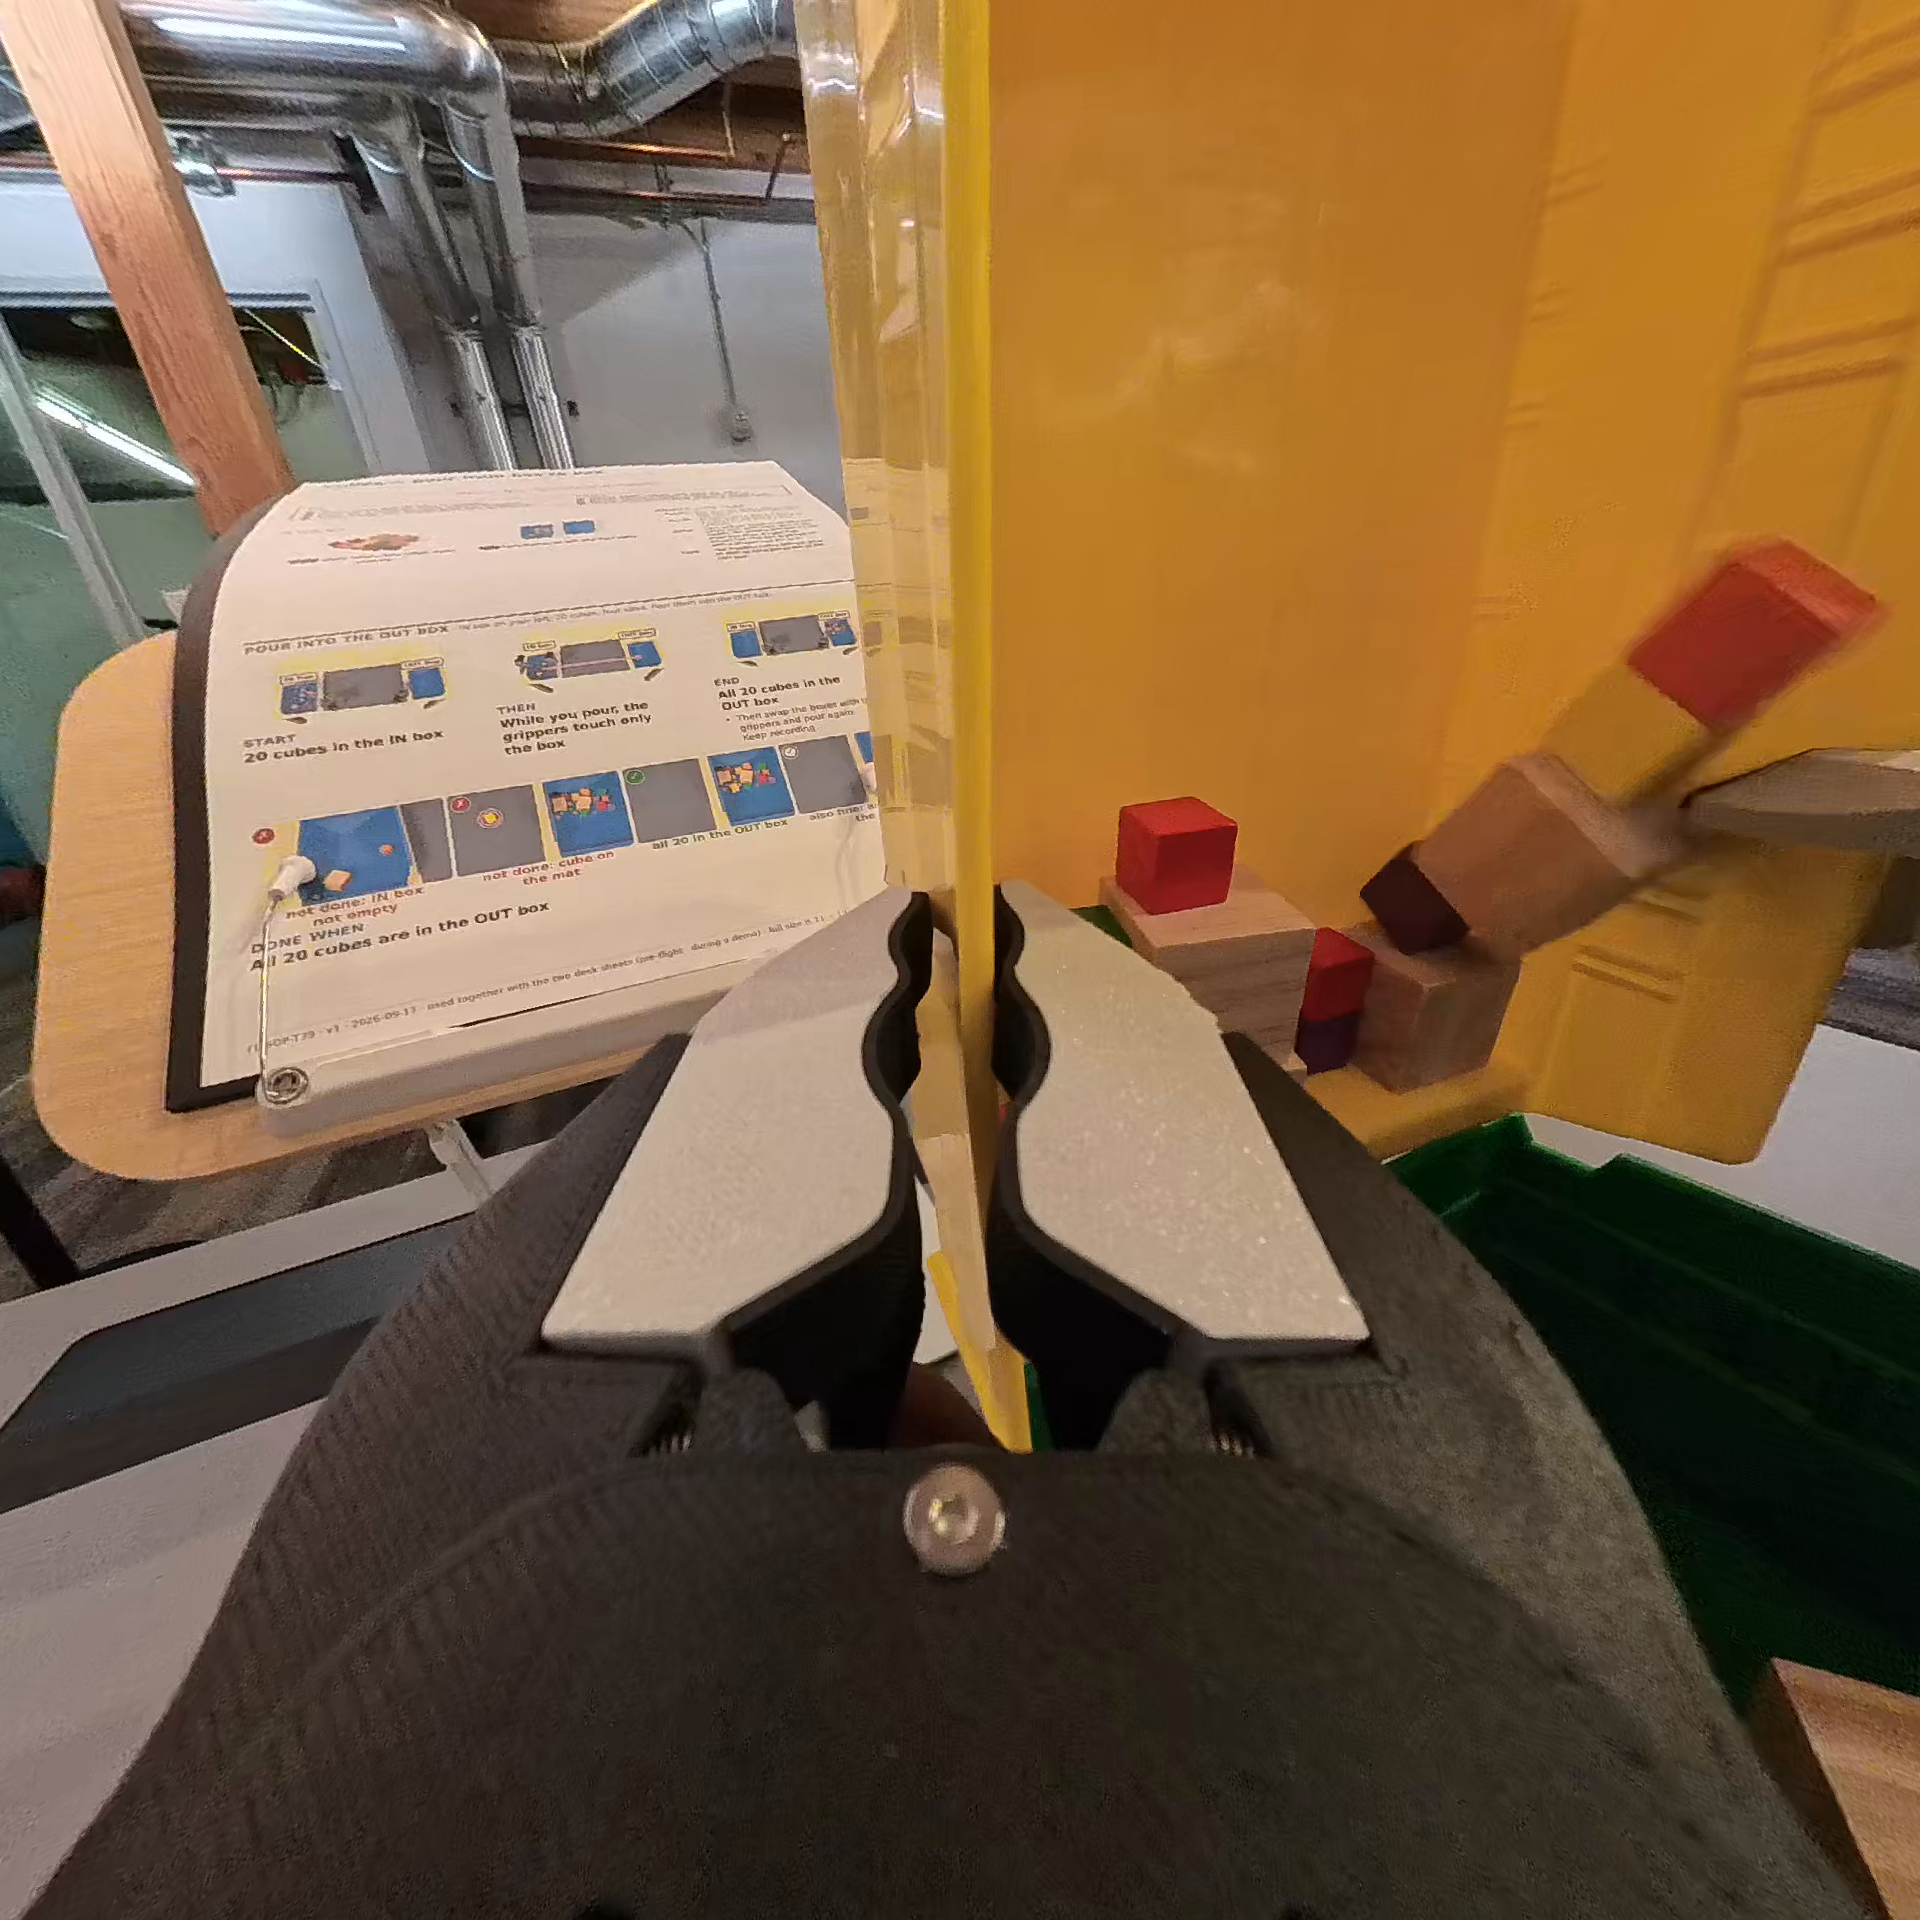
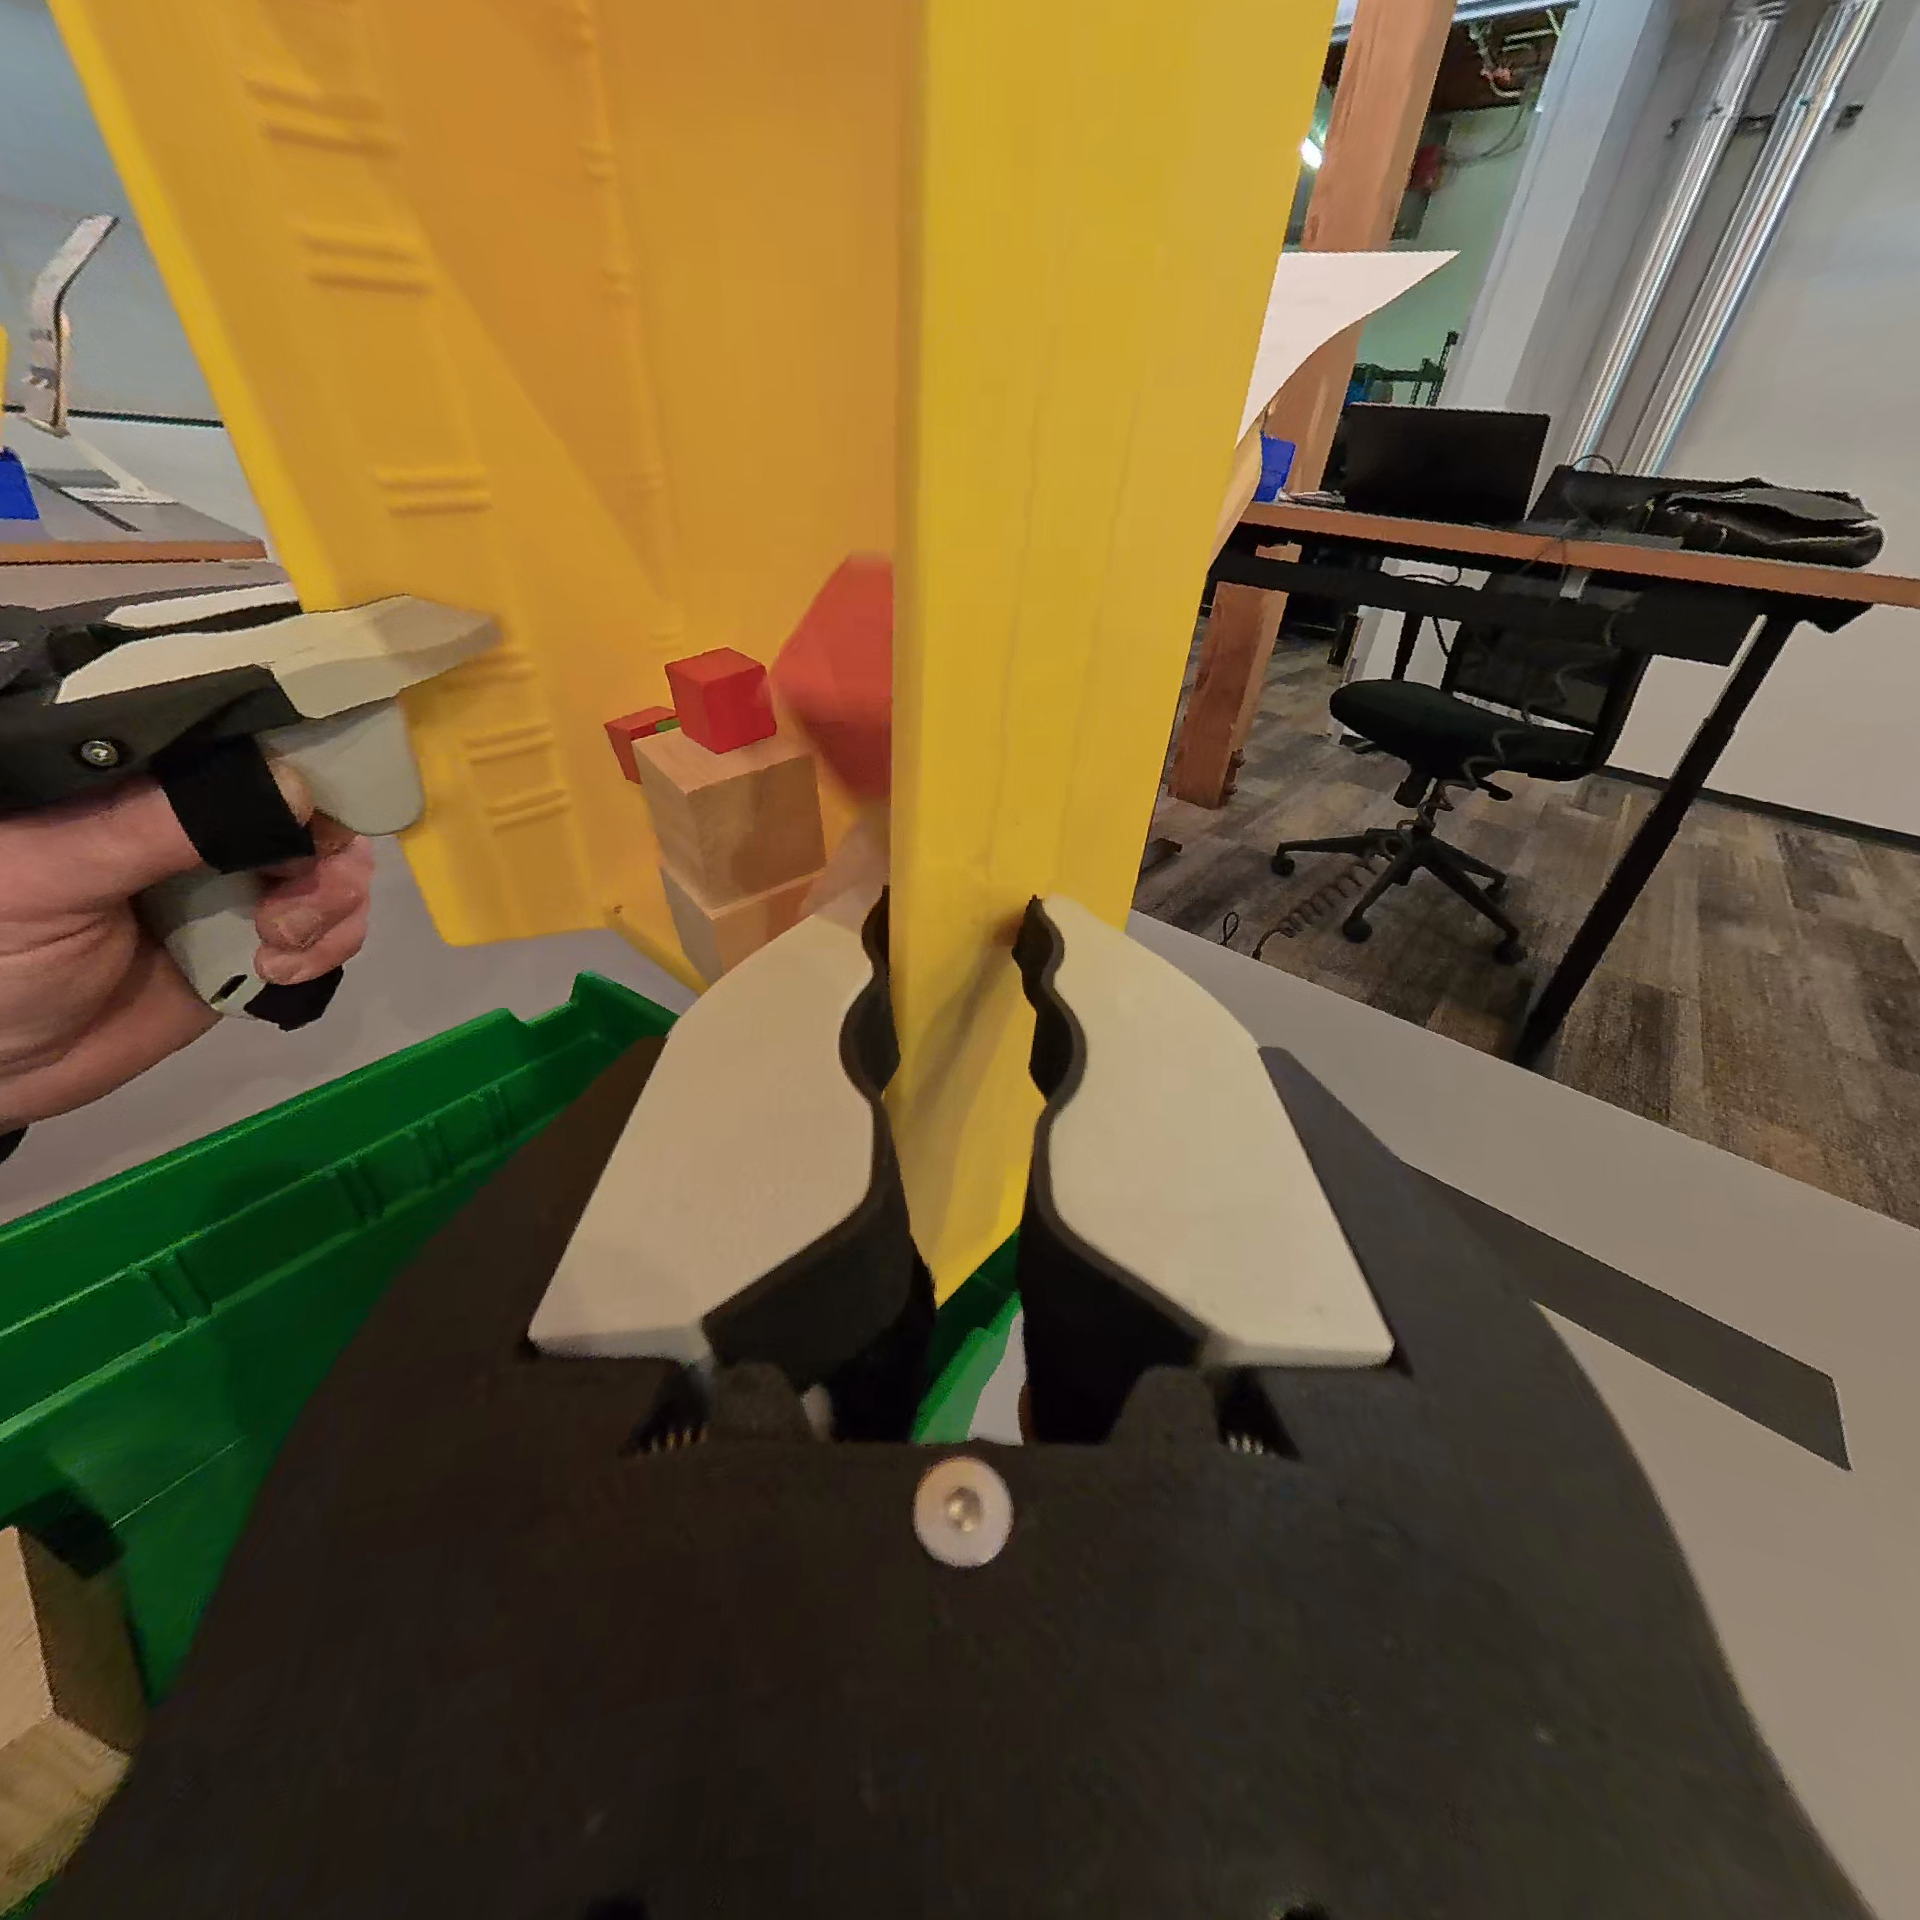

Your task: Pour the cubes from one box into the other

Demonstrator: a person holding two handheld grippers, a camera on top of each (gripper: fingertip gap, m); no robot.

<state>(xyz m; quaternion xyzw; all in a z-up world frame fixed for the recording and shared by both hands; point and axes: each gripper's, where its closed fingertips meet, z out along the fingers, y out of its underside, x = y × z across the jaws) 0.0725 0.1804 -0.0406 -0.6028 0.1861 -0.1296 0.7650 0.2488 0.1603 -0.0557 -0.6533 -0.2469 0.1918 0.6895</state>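
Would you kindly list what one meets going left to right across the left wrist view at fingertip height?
Instruction sheet → left gripper clamping the yellow box wall → red cube → blurred tumbling cubes

— Any writing to be seen?
— Yes. A printed sheet [image 1: 540,769] on a clipboard [image 1: 187,831], propped on a small wooden stand [image 1: 104,935], bears headings, captions under small photos and a footer line.
— Anywhere else?
— No. The boxes and cubes show no lettering that can be read.
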